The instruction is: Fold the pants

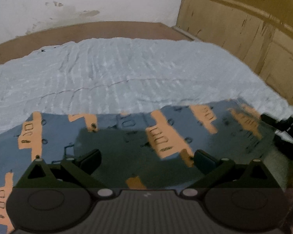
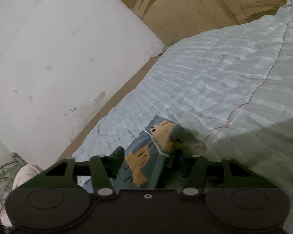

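Blue pants (image 1: 127, 136) with orange patches lie flat on a pale quilted bedspread (image 1: 117, 74). Just above them hovers my left gripper (image 1: 146, 159), its jaws wide apart and nothing gripped; its shadow falls on the cloth. In the right wrist view a raised edge of the pants (image 2: 144, 161) with a white seam stands between the fingers of my right gripper (image 2: 151, 163). The left finger (image 2: 117, 160) sits against the cloth. A dark gap shows beside the right finger, so the jaws stand half closed around the fold without pinching it.
A white wall (image 1: 87, 2) and a brown bed frame (image 1: 107, 29) run along the far side. Worn wooden cabinet doors (image 1: 254, 35) stand at the right. The dark body of the other tool (image 1: 283, 130) shows at the pants' right end. A metal stand (image 2: 4, 173) is at lower left.
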The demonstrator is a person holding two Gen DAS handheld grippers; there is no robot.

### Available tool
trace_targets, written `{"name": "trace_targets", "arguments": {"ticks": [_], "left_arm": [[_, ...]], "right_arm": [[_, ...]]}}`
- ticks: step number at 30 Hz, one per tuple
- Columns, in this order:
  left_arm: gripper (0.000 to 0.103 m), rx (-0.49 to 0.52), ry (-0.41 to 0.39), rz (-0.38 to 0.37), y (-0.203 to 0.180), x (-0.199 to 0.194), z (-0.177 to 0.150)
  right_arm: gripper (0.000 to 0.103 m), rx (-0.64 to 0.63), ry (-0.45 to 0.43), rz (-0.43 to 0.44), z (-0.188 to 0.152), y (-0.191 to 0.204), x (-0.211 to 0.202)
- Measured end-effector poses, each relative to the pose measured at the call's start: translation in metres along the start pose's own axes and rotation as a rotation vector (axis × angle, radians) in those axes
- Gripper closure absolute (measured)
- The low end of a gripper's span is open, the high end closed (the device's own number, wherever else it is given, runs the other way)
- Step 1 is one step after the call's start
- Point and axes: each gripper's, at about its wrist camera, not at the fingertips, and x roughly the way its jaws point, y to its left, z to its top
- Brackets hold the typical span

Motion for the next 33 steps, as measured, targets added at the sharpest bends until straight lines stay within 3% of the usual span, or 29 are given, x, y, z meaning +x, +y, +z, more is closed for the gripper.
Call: {"name": "trace_targets", "arguments": {"ticks": [2,7,15,20,25,28,33], "left_arm": [[0.000,-0.016,-0.009,-0.038,0.001,-0.002,0.004],[0.000,-0.097,-0.006,-0.168,0.003,-0.001,0.017],[0.000,-0.220,-0.004,-0.342,0.007,0.003,0.034],[0.000,-0.298,0.008,-0.447,0.010,0.009,0.036],[0.000,-0.349,0.008,-0.532,0.018,0.011,0.024],[0.000,-0.401,-0.001,-0.551,0.030,0.011,0.014],[0.002,-0.451,0.022,-0.491,0.049,0.016,-0.005]], "right_arm": [[0.069,-0.037,-0.009,-0.030,-0.002,0.005,0.000],[0.085,-0.190,-0.037,-0.097,-0.007,0.026,0.000],[0.090,-0.551,-0.071,-0.135,-0.022,0.077,0.000],[0.092,-0.819,-0.091,-0.082,-0.049,0.121,-0.011],[0.092,-0.982,-0.048,0.019,-0.086,0.159,-0.023],[0.092,-1.066,0.017,0.069,-0.117,0.172,-0.026],[0.092,-1.114,0.113,0.090,-0.156,0.175,-0.019]]}}
